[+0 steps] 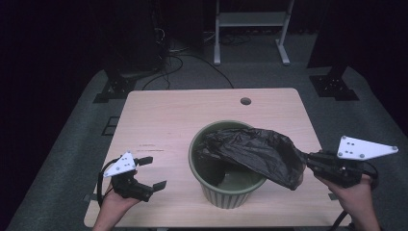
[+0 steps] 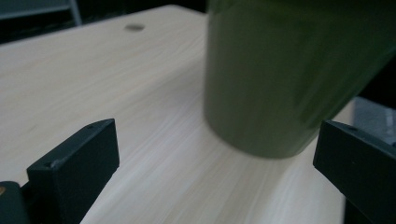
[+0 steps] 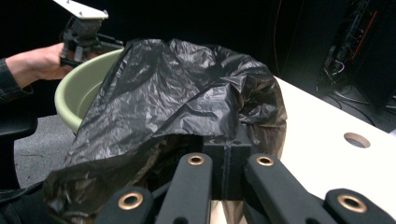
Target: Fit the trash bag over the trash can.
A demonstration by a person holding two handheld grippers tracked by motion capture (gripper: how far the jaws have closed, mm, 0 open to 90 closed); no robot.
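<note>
A ribbed green bin (image 1: 226, 192) stands on the wooden table (image 1: 163, 120), near its front edge. A crumpled black plastic bag (image 1: 255, 151) lies across the bin's mouth and stretches out over its right rim. My right gripper (image 1: 309, 162) is shut on the bag's right end; in the right gripper view the closed jaws (image 3: 229, 151) pinch the bag (image 3: 177, 102) in front of the bin's rim (image 3: 74, 93). My left gripper (image 1: 153, 172) is held open to the left of the bin, with nothing between its jaws. In the left gripper view (image 2: 217, 154) the bin's wall (image 2: 280, 70) rises just ahead.
A round cable hole (image 1: 246, 101) sits near the table's far edge. Behind the table stand a white frame (image 1: 250, 19) and dark stand bases (image 1: 113, 89), with cables on the grey floor. The left hand and its gripper (image 3: 81, 30) show beyond the bin in the right gripper view.
</note>
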